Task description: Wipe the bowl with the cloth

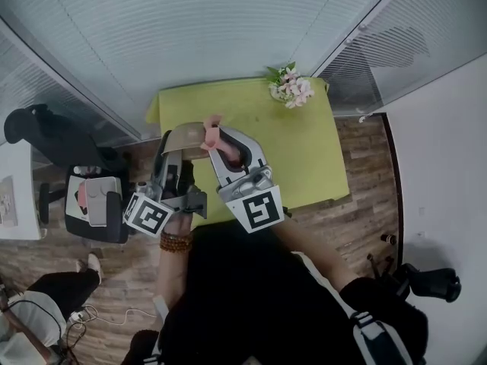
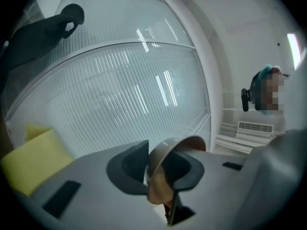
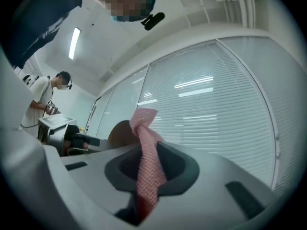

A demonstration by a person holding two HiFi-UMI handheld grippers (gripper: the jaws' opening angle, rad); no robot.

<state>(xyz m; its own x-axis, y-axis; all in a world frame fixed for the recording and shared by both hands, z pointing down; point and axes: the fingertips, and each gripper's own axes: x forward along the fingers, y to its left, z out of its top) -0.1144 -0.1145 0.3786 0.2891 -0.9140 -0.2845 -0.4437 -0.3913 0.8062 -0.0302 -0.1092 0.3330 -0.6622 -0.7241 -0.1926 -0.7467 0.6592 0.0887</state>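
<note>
My left gripper [image 1: 176, 144] is shut on the rim of a tan bowl [image 1: 185, 135], held up above the green table [image 1: 304, 150]. In the left gripper view the bowl [image 2: 165, 169] stands on edge between the dark pads, its rim curving up over them. My right gripper [image 1: 221, 144] is shut on a pink mesh cloth [image 1: 212, 134], which touches the bowl's right edge. Seen from the right gripper, the cloth [image 3: 146, 166] runs up between the pads to a bunched tip, with the bowl [image 3: 120, 131] just left behind it.
A bunch of pink and white flowers [image 1: 291, 88] lies at the table's far right corner. A black chair [image 1: 95, 200] stands left of the table. Slatted glass walls [image 2: 120, 95] rise behind. A person [image 3: 45, 102] stands by a desk at the left.
</note>
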